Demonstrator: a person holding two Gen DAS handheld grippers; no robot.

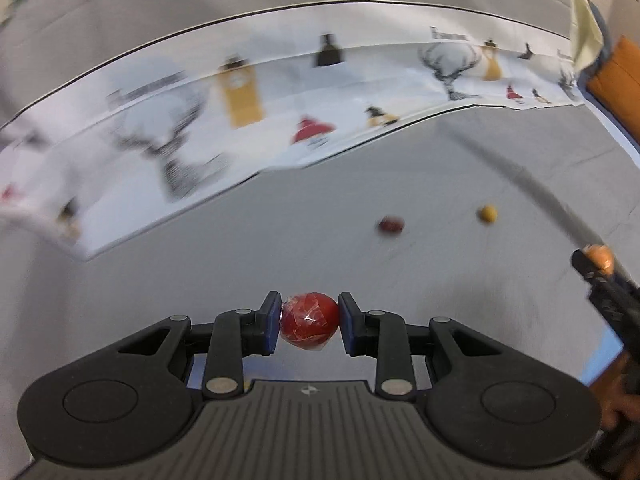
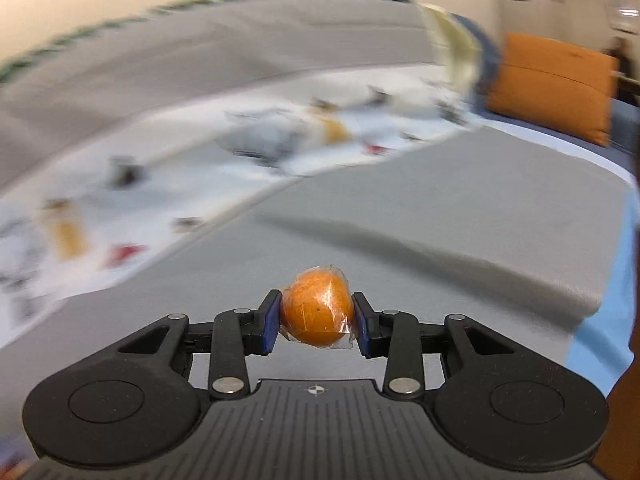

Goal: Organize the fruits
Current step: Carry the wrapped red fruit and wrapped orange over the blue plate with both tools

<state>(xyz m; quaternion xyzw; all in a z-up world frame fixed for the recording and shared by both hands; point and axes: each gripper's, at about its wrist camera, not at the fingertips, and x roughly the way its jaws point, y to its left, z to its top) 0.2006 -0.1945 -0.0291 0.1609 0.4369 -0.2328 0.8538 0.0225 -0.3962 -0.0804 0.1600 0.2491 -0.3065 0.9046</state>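
Wrapped red fruit (image 1: 308, 321) is pinched by left gripper (image 1: 308, 322), wrapped orange fruit (image 2: 317, 317) by right gripper (image 2: 317, 318), lower centre; carried for sorting, likely.

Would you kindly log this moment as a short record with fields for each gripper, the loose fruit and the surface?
left gripper: left gripper shut on a red fruit in clear wrap
right gripper: right gripper shut on an orange fruit in clear wrap
loose fruit: a dark red fruit and a yellow fruit, apart from each other on the grey cloth
beyond them: a printed white sheet
image quality: motion-blurred, fine detail unclear
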